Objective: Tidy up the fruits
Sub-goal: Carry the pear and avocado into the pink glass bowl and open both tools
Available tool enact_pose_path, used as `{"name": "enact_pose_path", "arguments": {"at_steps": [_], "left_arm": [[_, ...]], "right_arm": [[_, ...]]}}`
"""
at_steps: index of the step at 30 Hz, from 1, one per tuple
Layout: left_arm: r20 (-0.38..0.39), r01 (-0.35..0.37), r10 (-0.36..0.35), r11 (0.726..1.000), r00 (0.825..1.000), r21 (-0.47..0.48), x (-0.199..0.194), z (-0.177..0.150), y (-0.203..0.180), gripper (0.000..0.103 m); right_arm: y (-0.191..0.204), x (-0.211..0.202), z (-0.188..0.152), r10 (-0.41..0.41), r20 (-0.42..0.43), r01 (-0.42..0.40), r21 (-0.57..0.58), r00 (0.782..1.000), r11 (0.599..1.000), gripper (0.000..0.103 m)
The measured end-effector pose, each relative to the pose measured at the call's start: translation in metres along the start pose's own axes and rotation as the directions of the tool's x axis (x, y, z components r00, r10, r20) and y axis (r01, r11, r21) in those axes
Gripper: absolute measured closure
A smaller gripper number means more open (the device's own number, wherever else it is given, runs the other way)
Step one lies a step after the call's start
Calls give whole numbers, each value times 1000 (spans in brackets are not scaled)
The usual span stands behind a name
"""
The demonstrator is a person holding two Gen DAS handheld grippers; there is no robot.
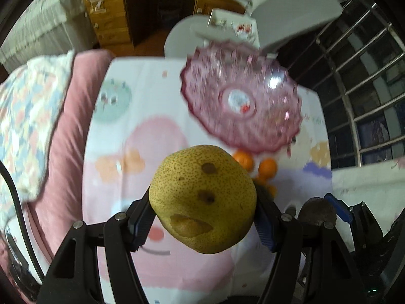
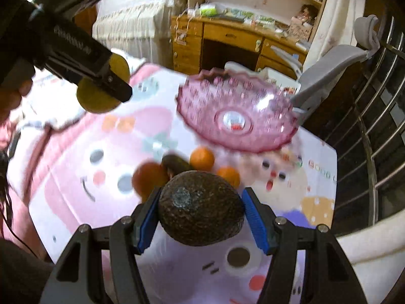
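My left gripper (image 1: 202,196) is shut on a yellow-green speckled pear (image 1: 202,202), held in the air above the table. My right gripper (image 2: 201,196) is shut on a dark, rough avocado (image 2: 201,210), also lifted. An empty pink glass bowl (image 2: 265,136) stands ahead of both, at the table's far right. Three oranges (image 2: 202,158) and a second avocado (image 2: 174,164) lie on the cloth just in front of the bowl. In the right wrist view the left gripper (image 2: 106,81) with the pear (image 2: 93,101) hangs at the upper left.
A cartoon-printed tablecloth (image 1: 141,131) covers the table. A pink cushion and a patterned blanket (image 1: 27,116) lie to its left. A grey chair (image 2: 329,71) stands behind the bowl, a metal railing (image 2: 374,131) runs on the right, and a wooden desk (image 2: 227,38) is beyond.
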State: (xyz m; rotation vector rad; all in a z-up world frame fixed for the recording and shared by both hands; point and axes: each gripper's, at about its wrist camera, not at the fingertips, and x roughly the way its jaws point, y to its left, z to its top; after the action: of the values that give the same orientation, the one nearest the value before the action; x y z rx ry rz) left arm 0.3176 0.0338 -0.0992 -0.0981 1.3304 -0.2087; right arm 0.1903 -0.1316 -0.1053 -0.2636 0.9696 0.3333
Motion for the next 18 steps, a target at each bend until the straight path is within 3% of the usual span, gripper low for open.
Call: {"name": "enact_pose_path", "arguments": {"at_steps": [5,10,18], "left_arm": [[77,-10,9,1000,997,14,-6,37,-5,35],[115,0,-1,1000,993,11,16,69,-10,35],[124,60,-62,998,990,22,76,99,-19,35]], "right_arm": [[-20,6,35,8,85,-10,26,996,1000,40],[-42,32,64,-1,132,-8,67,991,998,40],[-72,97,85,7,91,-22,163,996,986,40]]}}
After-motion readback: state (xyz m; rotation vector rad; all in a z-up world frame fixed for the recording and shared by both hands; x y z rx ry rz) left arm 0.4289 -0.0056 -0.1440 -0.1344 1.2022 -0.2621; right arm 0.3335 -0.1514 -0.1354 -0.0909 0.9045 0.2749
